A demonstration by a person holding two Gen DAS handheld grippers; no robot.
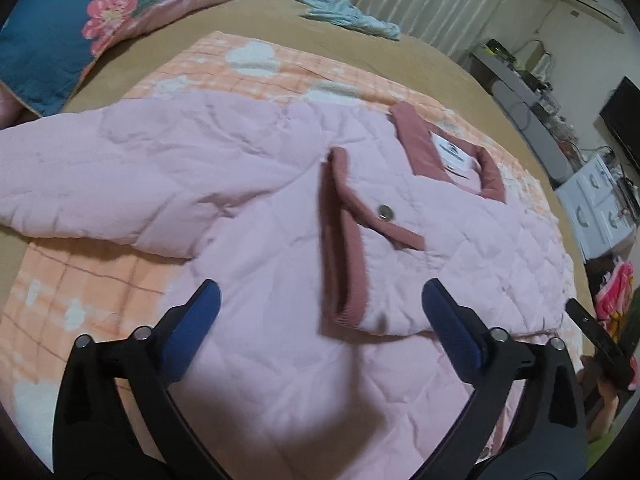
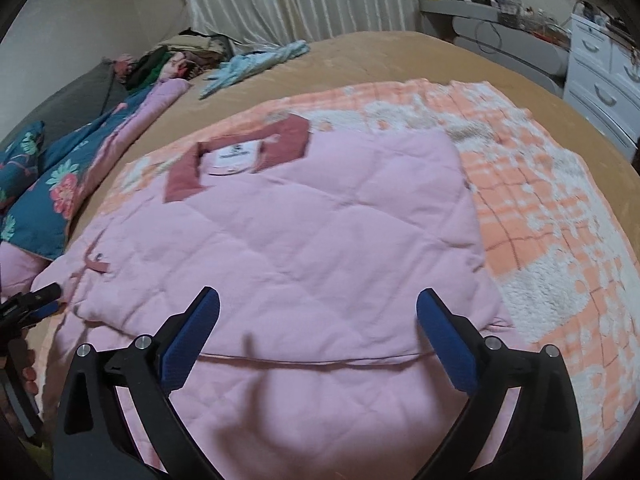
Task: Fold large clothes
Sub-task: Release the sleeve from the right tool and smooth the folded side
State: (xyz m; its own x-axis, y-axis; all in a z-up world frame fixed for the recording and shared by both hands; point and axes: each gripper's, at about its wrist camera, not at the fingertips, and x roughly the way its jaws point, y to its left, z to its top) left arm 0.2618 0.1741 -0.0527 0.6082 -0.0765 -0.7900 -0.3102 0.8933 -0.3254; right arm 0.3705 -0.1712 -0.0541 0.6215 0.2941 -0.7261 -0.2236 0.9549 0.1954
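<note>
Lying spread across the bed (image 2: 400,56), a pink quilted jacket (image 1: 248,184) rests on an orange checked blanket (image 2: 540,208) that covers the tan sheet. Its dark rose collar (image 2: 296,136) with a white label points toward the far side, and in the left wrist view one sleeve stretches out to the left while a rose-trimmed cuff (image 1: 340,240) with a metal snap lies folded over the front panel. In the right wrist view the jacket's right side is folded in over the body, its edge running straight down toward the near hem.

The left hand-held gripper (image 1: 320,312) hangs above the near part of the jacket with its blue pads wide apart, released, nothing between them. The right hand-held gripper (image 2: 318,320) hangs likewise over the near hem, its jaws spread and empty, the fabric below them untouched.

At the far left a blue floral quilt (image 1: 52,36) sits bunched, and a pale blue garment (image 2: 256,64) lies near the curtain. White drawers (image 2: 600,84) stand at the far right.
</note>
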